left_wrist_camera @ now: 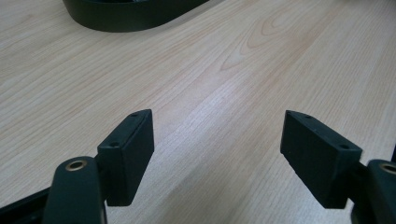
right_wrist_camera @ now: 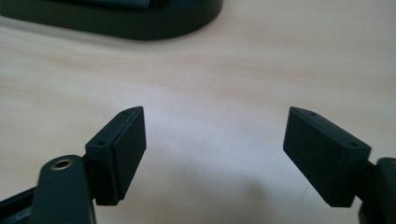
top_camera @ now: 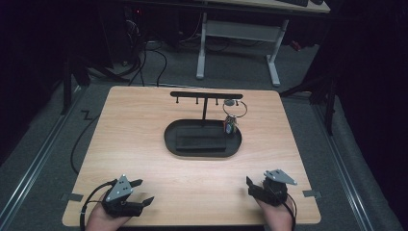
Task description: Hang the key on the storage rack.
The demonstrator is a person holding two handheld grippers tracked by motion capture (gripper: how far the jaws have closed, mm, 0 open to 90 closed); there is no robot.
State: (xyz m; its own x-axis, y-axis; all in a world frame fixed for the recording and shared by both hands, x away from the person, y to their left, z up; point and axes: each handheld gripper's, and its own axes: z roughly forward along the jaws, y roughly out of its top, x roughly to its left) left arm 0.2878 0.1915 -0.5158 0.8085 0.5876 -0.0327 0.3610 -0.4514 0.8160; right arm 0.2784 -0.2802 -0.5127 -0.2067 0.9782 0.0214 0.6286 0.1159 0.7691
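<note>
Left claw (top_camera: 143, 191): held in the person's left hand (top_camera: 98, 219) at the near left edge of the worktop (top_camera: 134, 139); jaws stand wide apart with bare wood between them, clamping nothing.
Right claw (top_camera: 251, 185): held in the person's right hand (top_camera: 279, 217) at the near right edge; its own view shows the jaws wide apart over bare wood, gripping nothing.
Tray (top_camera: 168, 137): black oval dish at mid-worktop, well beyond both claws; its rim appears at the top of each gripper view. A dark rectangular block lies inside it.
Stand (top_camera: 206, 95): black T-shaped rack rising from the far part of the tray, its crossbar carrying small pegs.
Key bunch (top_camera: 230, 124): hangs from the right end of the crossbar on a wire ring (top_camera: 235, 109), with coloured tags dangling just over the tray's right rim; well apart from both claws.
Background: grey floor, cables, and a white-legged desk (top_camera: 240, 33) beyond the worktop's far edge.
</note>
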